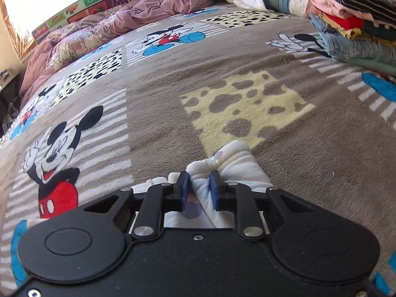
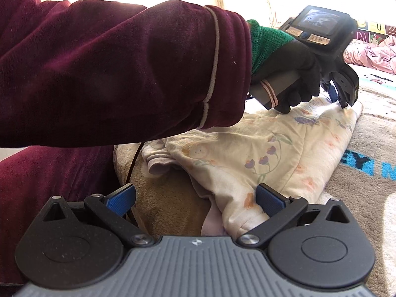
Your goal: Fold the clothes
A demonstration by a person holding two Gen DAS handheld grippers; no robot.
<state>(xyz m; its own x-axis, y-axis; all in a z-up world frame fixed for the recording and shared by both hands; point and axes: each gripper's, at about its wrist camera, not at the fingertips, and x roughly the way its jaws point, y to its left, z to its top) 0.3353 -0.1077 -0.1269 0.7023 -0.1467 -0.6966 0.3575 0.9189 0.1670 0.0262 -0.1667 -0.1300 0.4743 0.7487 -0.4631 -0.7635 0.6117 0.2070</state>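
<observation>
Cream garment (image 2: pixel 284 153) w/ purple & orange florals; grey-brown blanket (image 1: pixel 173 94) w/ cartoon mice, yellow spotted squares.

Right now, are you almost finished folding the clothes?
Some is done: a stack of folded clothes sits on the blanket. In hand is one floral garment, still rumpled. The left gripper pinches one end of it; the right gripper is open at the other end. This piece still needs folding and stacking; I can't tell if more clothes wait.
</observation>
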